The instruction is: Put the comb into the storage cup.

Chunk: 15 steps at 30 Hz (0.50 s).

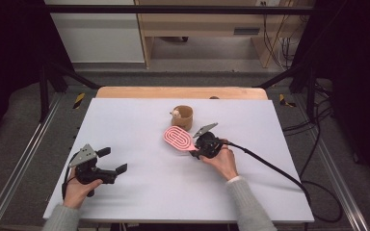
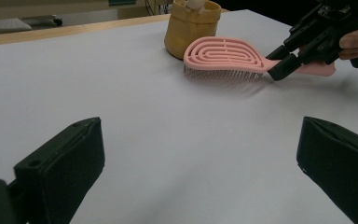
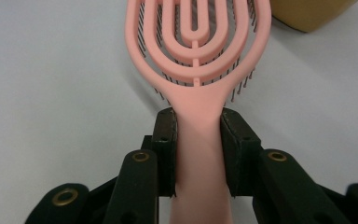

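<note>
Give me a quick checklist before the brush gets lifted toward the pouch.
1. Right gripper closed on the brush handle: ok, both pads press its sides.
2. Grip centred on the handle: ok.
3. Brush bristles down on the table: ok.
4. Pouch upright, mouth open: ok, something pale already pokes out.
5. Room left inside the pouch: cannot tell.
6. Left gripper clear of the path: ok, open, off to the side.

Right gripper [image 3: 198, 140] seemingly clamped; left gripper [image 1: 112, 161] spread, resting low.
</note>
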### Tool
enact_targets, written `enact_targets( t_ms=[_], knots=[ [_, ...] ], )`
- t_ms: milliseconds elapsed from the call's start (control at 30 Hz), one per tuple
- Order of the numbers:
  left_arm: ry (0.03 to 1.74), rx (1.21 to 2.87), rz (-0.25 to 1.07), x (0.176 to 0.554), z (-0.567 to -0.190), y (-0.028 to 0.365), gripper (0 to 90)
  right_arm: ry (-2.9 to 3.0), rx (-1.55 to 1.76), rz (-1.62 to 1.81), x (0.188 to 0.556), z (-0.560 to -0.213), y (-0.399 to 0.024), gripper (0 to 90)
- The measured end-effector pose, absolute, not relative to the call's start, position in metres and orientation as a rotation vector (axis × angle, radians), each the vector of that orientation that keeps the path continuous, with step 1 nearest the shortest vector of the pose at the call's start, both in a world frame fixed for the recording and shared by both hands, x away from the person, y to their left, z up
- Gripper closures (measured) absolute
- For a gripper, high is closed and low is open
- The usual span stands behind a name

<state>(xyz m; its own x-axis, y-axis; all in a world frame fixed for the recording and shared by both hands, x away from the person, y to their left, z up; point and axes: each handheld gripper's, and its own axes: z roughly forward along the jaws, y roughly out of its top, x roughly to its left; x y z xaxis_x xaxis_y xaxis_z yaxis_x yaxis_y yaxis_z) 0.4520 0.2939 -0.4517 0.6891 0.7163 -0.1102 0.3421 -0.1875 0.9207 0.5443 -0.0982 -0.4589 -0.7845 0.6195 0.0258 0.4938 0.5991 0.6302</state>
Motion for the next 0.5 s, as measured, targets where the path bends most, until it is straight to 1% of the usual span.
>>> enact_targets(
  t_ms=[500],
  knots=[
    [0.842,1.789,0.421,0.452,-0.451,0.293,0.7,2.623,0.897,1.014,0.535,-0.443,-0.102,69.4]
  ],
)
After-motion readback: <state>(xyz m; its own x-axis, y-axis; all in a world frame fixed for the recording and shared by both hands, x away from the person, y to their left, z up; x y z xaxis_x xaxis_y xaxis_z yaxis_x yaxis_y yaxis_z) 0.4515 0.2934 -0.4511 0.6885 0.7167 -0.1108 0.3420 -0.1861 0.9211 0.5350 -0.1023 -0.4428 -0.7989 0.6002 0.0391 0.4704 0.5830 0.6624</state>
